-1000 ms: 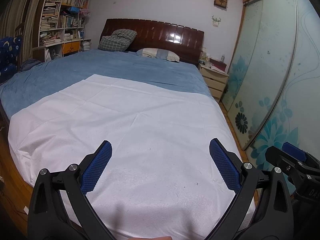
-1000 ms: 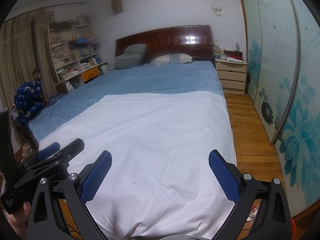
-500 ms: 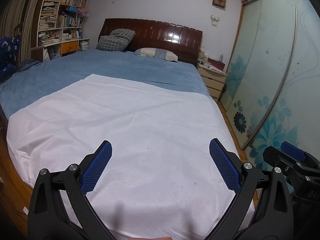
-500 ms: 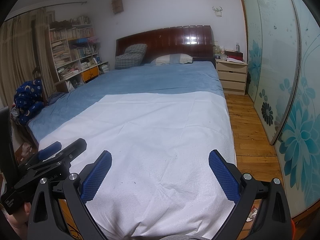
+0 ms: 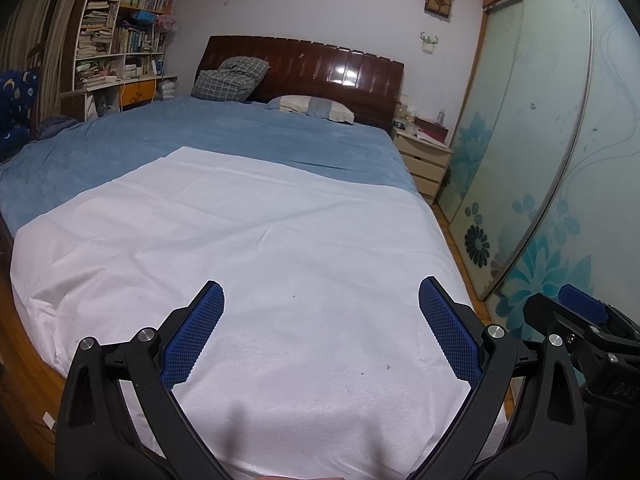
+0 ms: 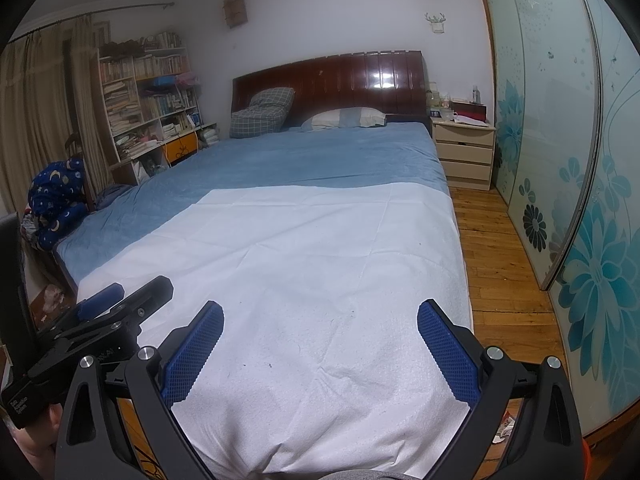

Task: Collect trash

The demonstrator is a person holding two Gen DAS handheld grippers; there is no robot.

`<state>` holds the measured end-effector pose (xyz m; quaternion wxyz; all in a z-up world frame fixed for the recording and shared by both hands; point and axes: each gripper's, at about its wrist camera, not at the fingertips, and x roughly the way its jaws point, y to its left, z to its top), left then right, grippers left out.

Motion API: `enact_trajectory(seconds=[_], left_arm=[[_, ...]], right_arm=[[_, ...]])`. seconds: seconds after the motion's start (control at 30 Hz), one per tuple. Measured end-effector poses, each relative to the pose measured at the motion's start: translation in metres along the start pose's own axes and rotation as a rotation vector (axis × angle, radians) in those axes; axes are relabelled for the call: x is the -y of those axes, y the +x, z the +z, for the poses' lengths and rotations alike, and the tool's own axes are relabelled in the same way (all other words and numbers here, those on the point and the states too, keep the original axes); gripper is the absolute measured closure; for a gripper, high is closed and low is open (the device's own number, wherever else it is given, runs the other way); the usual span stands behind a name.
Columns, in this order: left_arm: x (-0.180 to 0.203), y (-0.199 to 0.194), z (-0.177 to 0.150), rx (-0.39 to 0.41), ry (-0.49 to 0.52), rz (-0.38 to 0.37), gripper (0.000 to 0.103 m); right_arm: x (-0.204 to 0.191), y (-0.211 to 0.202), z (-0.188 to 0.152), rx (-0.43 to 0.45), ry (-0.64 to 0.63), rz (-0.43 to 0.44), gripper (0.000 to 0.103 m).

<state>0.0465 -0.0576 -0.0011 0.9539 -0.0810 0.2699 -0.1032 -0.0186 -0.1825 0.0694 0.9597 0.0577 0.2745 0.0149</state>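
Observation:
My left gripper (image 5: 320,292) is open, its blue pads wide apart over the foot of a white sheet (image 5: 260,264) spread on the bed. My right gripper (image 6: 320,308) is open too, beside it over the same sheet (image 6: 320,264). Nothing sits between either pair of fingers. Each gripper shows in the other's view: the right gripper (image 5: 580,312) at the right edge, the left gripper (image 6: 112,312) at the lower left. Only tiny dark specks (image 6: 270,365) dot the sheet. Small paper scraps (image 6: 505,426) lie on the floor by the bed's near right corner.
A blue bedspread (image 5: 224,140) and pillows (image 5: 312,106) cover the far half of the bed. A nightstand (image 6: 464,152) and sliding glass doors (image 6: 560,160) stand on the right, beside a strip of wooden floor (image 6: 500,260). Bookshelves (image 5: 120,40) fill the left wall.
Almost nothing. The left wrist view has drifted slightly; both grippers stay open over the foot of the bed.

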Motion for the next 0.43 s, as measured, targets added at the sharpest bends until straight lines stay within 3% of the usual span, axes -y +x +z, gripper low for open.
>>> enact_trajectory(seconds=[0.43], left_arm=[[0.0002, -0.0013, 0.0004, -0.006, 0.016, 0.019, 0.006]], right_arm=[[0.0007, -0.0001, 0.0003, -0.001, -0.001, 0.000, 0.007]])
